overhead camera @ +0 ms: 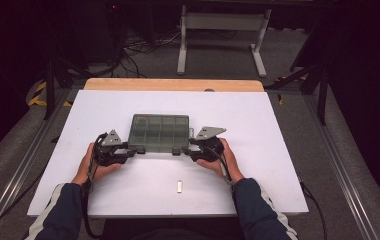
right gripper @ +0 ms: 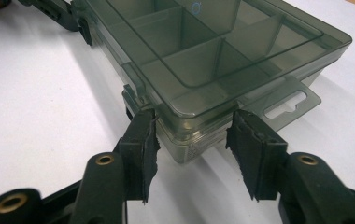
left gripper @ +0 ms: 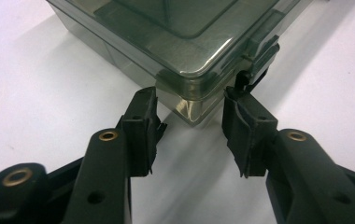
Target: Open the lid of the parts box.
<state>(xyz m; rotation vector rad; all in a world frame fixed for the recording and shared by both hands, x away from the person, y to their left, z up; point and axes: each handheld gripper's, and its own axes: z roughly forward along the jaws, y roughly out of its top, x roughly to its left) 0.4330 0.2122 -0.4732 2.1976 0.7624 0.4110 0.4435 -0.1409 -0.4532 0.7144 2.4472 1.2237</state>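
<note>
Smoky translucent plastic makes up the compartment box [overhead camera: 159, 133], which lies flat with its lid down near the middle of the white table [overhead camera: 258, 165], its near corners turned toward the person. Dividers show through the lid in the right gripper view, and the cells look empty. A hang tab [right gripper: 290, 103] juts from the side by the right gripper [right gripper: 192, 140], and dark latches [left gripper: 255, 58] sit along the near front edge.

Each gripper straddles a near corner. The left gripper [left gripper: 189, 128] has its jaws apart, one pad on each side of the corner, close to the walls; whether they touch I cannot tell. The right gripper's jaws likewise stand apart around its corner, pads just beside the plastic.

The step in hand seems to be steadying the box at both corners before the latches are worked. The next move probably calls for one gripper to brace the base while the other catches a latch.

Nearer the person, a small pale block [overhead camera: 179, 186] lies alone.
</note>
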